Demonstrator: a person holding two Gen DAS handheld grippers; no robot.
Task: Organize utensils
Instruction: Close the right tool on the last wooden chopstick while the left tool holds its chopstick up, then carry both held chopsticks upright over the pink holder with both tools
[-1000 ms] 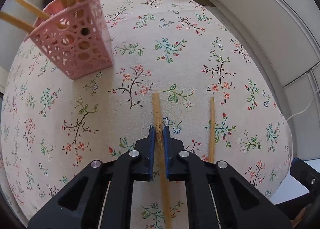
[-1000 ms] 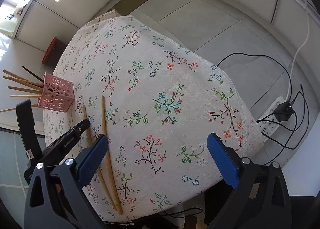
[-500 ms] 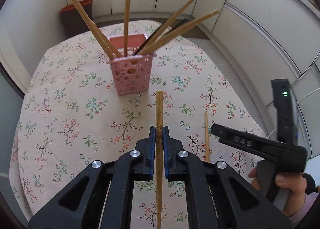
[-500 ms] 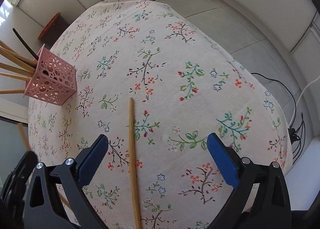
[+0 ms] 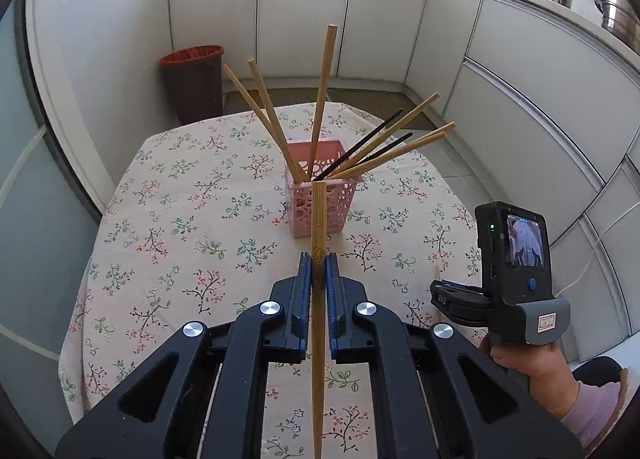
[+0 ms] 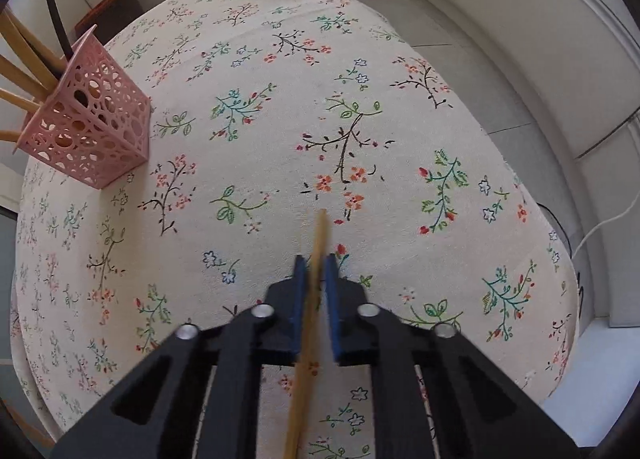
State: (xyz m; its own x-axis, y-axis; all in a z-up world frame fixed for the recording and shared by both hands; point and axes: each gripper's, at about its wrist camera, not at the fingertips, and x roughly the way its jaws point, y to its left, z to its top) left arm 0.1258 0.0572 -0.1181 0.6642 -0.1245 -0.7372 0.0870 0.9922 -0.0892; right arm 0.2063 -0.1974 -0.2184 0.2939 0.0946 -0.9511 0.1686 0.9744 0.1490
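Observation:
My left gripper (image 5: 319,271) is shut on a bamboo chopstick (image 5: 319,219) and holds it raised above the table, its tip in front of the pink lattice holder (image 5: 324,195). The holder stands on the floral tablecloth (image 5: 180,219) with several wooden and black chopsticks leaning out of it. My right gripper (image 6: 316,273) is closed around a second bamboo chopstick (image 6: 318,239) that lies low at the cloth. The holder shows in the right wrist view (image 6: 88,123) at the far left. The right gripper's body (image 5: 512,271) shows to the right in the left wrist view.
A dark bin with a red rim (image 5: 196,79) stands on the floor beyond the table. White cabinets (image 5: 500,71) run along the back and right. Cables (image 6: 600,227) lie on the floor by the table's right edge.
My left gripper lifted its chopstick off the cloth and tilted up toward the holder. My right gripper moved over the other chopstick and closed from wide open onto it.

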